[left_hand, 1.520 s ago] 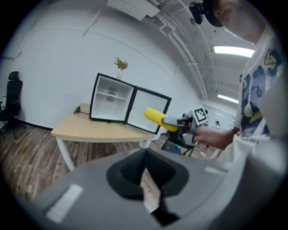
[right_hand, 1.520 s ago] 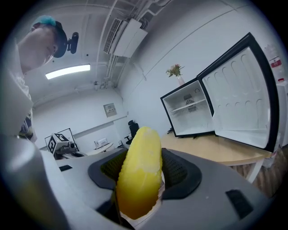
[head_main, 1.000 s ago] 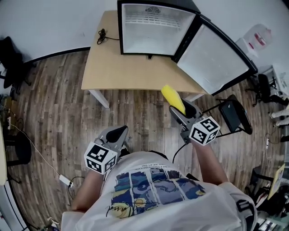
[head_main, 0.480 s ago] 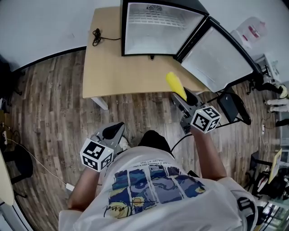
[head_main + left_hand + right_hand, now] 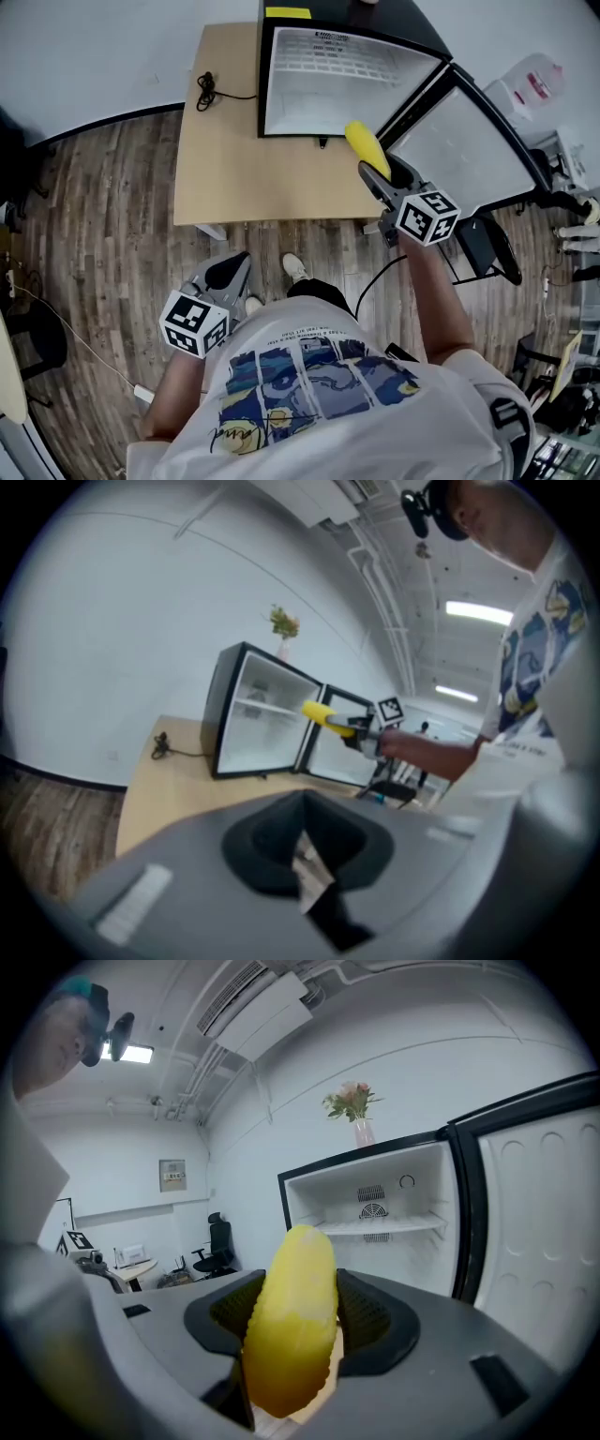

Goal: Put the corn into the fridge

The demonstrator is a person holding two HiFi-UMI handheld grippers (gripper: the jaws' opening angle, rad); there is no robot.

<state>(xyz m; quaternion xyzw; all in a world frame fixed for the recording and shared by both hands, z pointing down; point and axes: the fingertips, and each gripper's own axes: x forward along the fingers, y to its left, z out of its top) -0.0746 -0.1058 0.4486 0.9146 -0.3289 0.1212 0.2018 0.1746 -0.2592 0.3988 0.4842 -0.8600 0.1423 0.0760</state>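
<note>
A yellow corn cob (image 5: pixel 367 148) (image 5: pixel 292 1321) is clamped between the jaws of my right gripper (image 5: pixel 386 176), which is shut on it and held out just before the open mini fridge (image 5: pixel 330 84). The fridge (image 5: pixel 375 1232) stands on a wooden table (image 5: pixel 234 159), its door (image 5: pixel 464 150) swung wide to the right, white inside with one shelf. In the left gripper view the corn (image 5: pixel 317 712) shows in front of the fridge (image 5: pixel 253 726). My left gripper (image 5: pixel 225 275) hangs low by the person's left side, jaws shut on nothing.
A black cable (image 5: pixel 208 86) lies on the table's back left. A black chair (image 5: pixel 487 246) stands right of the table. A vase of flowers (image 5: pixel 356 1115) sits on the fridge top. The floor (image 5: pixel 103 234) is wood planks.
The right gripper has carried the corn forward and up, from over the floor to right before the fridge opening. The person has stepped closer to the table. The left gripper stayed low.
</note>
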